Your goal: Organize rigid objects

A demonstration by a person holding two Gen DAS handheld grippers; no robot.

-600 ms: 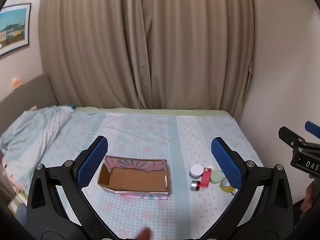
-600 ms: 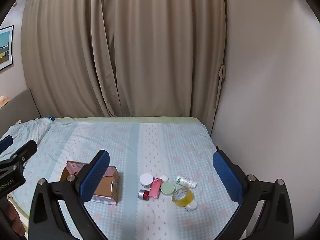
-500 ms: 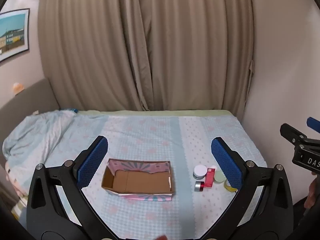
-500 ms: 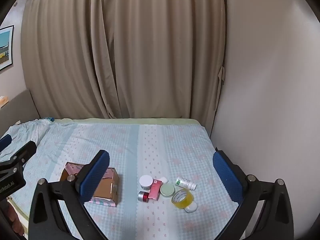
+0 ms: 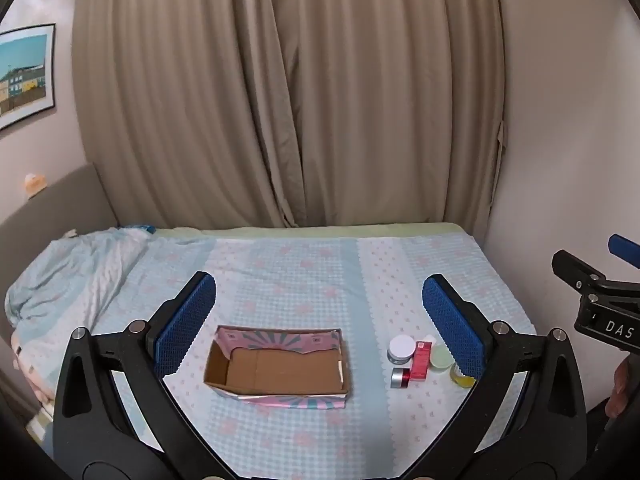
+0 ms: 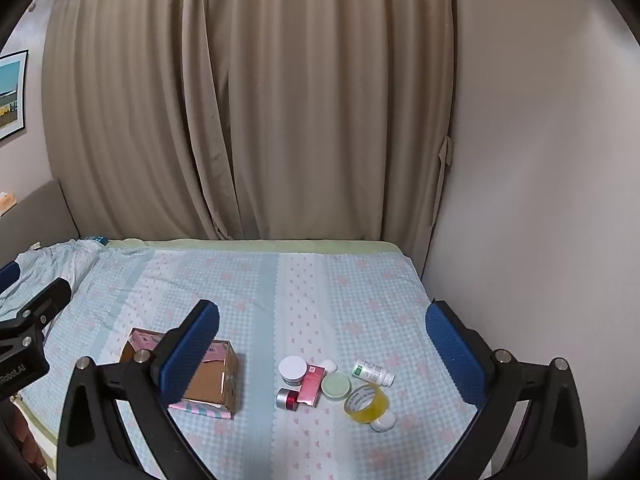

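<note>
An open, empty cardboard box (image 5: 280,368) with pink flaps sits on the bed; the right wrist view shows it (image 6: 216,376) partly behind a finger. Right of it lies a cluster: a white-lidded jar (image 6: 293,369), a red box (image 6: 311,385), a small red-and-silver jar (image 6: 287,399), a green lid (image 6: 336,385), a yellow tape roll (image 6: 366,403), a white bottle (image 6: 373,373) and a small white cap (image 6: 383,420). My left gripper (image 5: 318,320) is open and empty, above the box. My right gripper (image 6: 322,344) is open and empty, above the cluster.
The bed (image 5: 304,264) has a blue checked sheet with a rumpled blanket (image 5: 68,276) at the left. Beige curtains (image 5: 280,100) hang behind. A wall (image 6: 540,200) runs along the bed's right side. A framed picture (image 5: 24,76) hangs at left.
Both views have tilted up and pulled back a little, so the box and cluster sit lower in frame. Nothing on the bed moved.
</note>
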